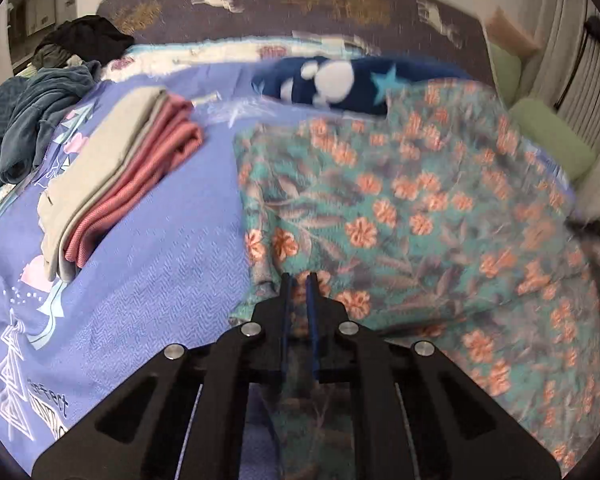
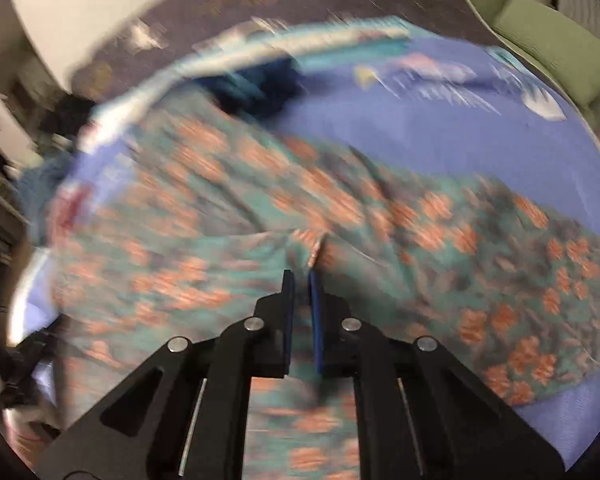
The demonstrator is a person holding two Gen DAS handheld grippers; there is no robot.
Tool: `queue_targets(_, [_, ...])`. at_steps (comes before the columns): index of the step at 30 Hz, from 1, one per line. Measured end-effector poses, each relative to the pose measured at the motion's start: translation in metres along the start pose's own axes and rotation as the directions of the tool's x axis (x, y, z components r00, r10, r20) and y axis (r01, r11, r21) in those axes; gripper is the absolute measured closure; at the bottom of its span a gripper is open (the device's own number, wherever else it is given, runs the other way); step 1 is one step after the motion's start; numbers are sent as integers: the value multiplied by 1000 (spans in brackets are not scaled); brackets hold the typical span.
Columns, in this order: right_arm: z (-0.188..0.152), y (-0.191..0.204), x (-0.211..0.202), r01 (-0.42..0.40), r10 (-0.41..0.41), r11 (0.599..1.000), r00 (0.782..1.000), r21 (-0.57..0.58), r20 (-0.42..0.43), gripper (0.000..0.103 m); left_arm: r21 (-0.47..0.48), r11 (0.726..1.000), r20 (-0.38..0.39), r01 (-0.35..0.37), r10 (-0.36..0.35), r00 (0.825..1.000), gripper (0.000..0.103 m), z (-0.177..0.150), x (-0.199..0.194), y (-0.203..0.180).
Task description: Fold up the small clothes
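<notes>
A teal garment with orange flowers [image 1: 400, 208] lies spread on the blue bedspread [image 1: 160, 280]. My left gripper [image 1: 299, 278] is at the garment's left edge, its jaws nearly together and pinching a bit of the floral cloth. In the blurred right wrist view the same floral garment [image 2: 220, 208] fills the middle. My right gripper [image 2: 300, 276] is shut on a raised crease of it, with cloth showing in the narrow gap between the fingers.
A folded stack of beige and pink clothes [image 1: 120, 176] sits to the left on the bedspread. A navy fleece with stars [image 1: 340, 80] lies behind the garment. A heap of dark and teal clothes [image 1: 40, 108] is at far left. Green cushions [image 1: 552, 140] line the right side.
</notes>
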State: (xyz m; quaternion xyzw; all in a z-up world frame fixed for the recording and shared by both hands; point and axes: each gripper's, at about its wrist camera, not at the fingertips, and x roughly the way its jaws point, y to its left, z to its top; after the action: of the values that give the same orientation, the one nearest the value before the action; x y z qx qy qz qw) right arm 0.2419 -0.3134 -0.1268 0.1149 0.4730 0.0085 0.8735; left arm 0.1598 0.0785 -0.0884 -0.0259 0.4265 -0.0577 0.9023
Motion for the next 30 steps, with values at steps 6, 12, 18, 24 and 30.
queue_targets(6, [-19,-26,-32,-74,69,996,992,40,102,92,46,998,12,-47,47,999,91,0,-8,-10])
queue_targets(12, [-48,5,-45,-339,341,939,940,-54,16,82,100,993,19,63,-65,998,82,4,-9,-53])
queue_targets(18, [-66,-23,-26,-346,347,936,938,58,2,93,278,959,-3,-50,52,999,61,-7,13,-99])
queue_targets(24, [-77,-143,-90,-281,209,914,945,293,251,69,246,969,-11,-12,15,1000,61,-7,13,-89])
queue_targets(30, [-140,-327,-120,-193,-45,602,961,775,274,65,255,967,-3,-26,28,1000,61,-7,13,-92])
